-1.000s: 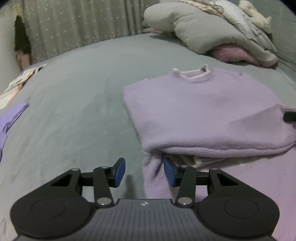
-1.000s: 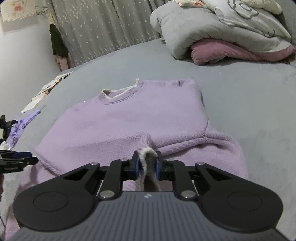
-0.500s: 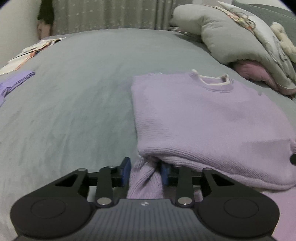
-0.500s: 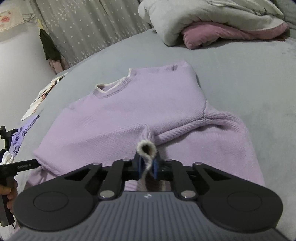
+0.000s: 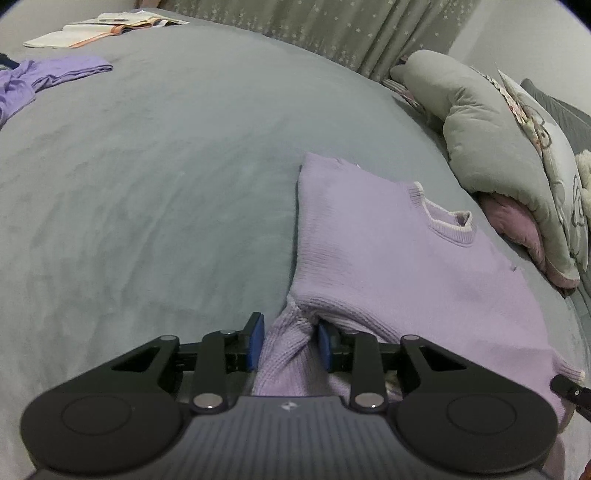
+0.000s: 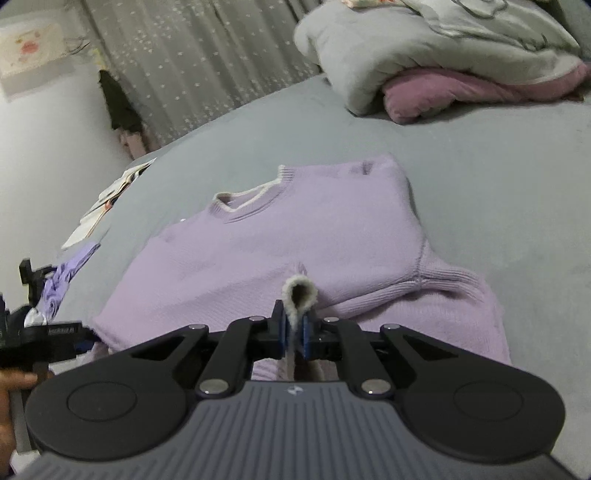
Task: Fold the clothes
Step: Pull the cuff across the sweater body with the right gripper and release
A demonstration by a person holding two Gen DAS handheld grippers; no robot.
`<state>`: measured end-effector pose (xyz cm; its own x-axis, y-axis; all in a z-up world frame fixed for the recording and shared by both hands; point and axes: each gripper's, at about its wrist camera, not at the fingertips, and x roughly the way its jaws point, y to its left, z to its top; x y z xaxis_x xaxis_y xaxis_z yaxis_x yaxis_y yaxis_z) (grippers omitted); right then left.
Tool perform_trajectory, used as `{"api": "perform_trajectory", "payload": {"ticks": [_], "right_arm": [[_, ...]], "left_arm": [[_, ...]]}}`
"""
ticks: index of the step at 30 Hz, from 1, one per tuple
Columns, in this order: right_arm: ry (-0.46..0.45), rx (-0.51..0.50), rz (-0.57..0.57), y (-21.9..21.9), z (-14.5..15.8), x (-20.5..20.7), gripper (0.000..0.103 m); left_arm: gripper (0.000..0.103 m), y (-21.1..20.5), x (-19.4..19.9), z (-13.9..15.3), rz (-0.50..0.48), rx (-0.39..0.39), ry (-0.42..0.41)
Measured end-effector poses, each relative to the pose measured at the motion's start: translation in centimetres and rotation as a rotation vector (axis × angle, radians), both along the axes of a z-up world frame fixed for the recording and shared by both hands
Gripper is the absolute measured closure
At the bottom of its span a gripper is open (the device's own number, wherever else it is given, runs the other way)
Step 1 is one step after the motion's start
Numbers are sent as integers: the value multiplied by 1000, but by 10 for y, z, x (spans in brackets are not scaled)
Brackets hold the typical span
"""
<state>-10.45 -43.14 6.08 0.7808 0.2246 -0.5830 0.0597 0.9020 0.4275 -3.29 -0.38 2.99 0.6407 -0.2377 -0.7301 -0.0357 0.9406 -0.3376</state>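
Note:
A lilac knit sweater (image 5: pixel 388 258) with a white-trimmed neck lies flat on the grey bed, sleeves folded across its lower part; it also shows in the right wrist view (image 6: pixel 295 240). My left gripper (image 5: pixel 290 341) is closed on a bunch of the sweater's lower left fabric, the blue pads pressing its sides. My right gripper (image 6: pixel 294 330) is shut on a white-edged sleeve cuff (image 6: pixel 299 291) that loops up between the pads. The left gripper also appears at the left edge of the right wrist view (image 6: pixel 55 332).
The grey bed cover (image 5: pixel 166 184) spreads wide to the left. A purple garment (image 5: pixel 44 77) and papers (image 5: pixel 103 29) lie at the far left. A pile of grey and pink bedding (image 6: pixel 443 62) sits behind the sweater. Curtains (image 6: pixel 192 66) hang at the back.
My left gripper moved forward to the sweater's lower left edge and closed on the fabric. My right gripper kept its hold on the cuff and lifted it slightly.

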Motion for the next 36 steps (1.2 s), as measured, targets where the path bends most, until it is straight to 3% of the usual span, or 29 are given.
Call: {"api": "perform_trajectory", "payload": {"ticks": [2,5,8,9,11,14,16,18,20,24,27,32,34,36], "right_arm": [[-87,-49,32,9,17,-10,94],[-129,-76,57,12,28,-13,94],[-16,-36,10,-3,9,-1,93],[66,-39,-15,-8,-7,7,90],[135,-61,-21,-6,-22,13,85],[140,-172,7,9,-20,14,81],[137,-228,12,14,-14,13,70],[146,-276,0,11,-14,11,53],[156,-303,-10,7,-13,10,47],[169,-254,-18,-11,-10,11,46],[164,-244,-41,-20,-6,10,46],[45,-378,-127,-13,13,-1,44],[-16,-338,-43,-4,19,-4,42],[-36,-199,150,12,17,0,42]], "left_arm": [[72,2,0,1,13,-13,5],[72,1,3,-1,34,-33,8],[72,-1,-3,0,60,-28,-14],[72,-2,-5,1,70,-23,-24],[72,-2,-7,2,77,-18,-28],[72,1,-8,1,79,-18,-22],[72,2,-8,1,73,-18,-19],[72,4,-8,2,64,-17,-15],[71,9,-11,4,61,-29,4],[73,19,-17,17,74,-25,-10],[73,27,-21,33,83,39,-78],[69,4,-21,42,-76,49,-132],[69,-13,-23,44,-126,92,-163],[69,-34,-27,48,-200,150,-226]]}}
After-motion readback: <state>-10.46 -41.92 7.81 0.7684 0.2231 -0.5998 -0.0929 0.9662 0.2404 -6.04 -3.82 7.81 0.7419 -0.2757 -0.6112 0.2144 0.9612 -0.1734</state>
